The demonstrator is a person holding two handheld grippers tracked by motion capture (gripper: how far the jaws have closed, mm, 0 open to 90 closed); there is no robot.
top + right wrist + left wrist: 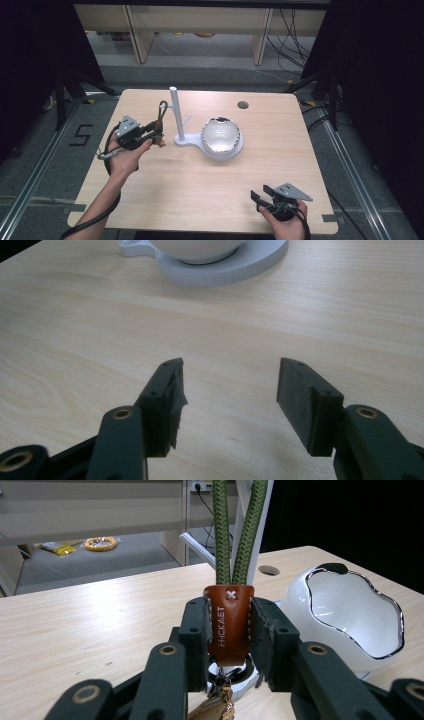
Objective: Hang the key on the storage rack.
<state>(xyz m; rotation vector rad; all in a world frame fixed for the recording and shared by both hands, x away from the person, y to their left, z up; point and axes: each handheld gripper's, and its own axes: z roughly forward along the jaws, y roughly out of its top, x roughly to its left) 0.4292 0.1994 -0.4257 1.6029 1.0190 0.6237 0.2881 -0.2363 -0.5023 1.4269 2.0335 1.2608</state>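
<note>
Bowl [221, 135] on stand base [186, 141], right of post [177, 112].

High view: set above the person's side; faces forward and down; takes in the whole worktop [200, 185] from afar, with floor and shelving beyond
Left gripper view: rides the left hand-held gripper [229, 630]; looks level along its jaws, very near the leather key fob [228, 622]; white bowl [350, 615] close at right
Right gripper view: rides the right hand-held gripper [227, 395]; low over the worktop, tilted down
Shared: the white bowl and its white stand base [225, 270]
</note>
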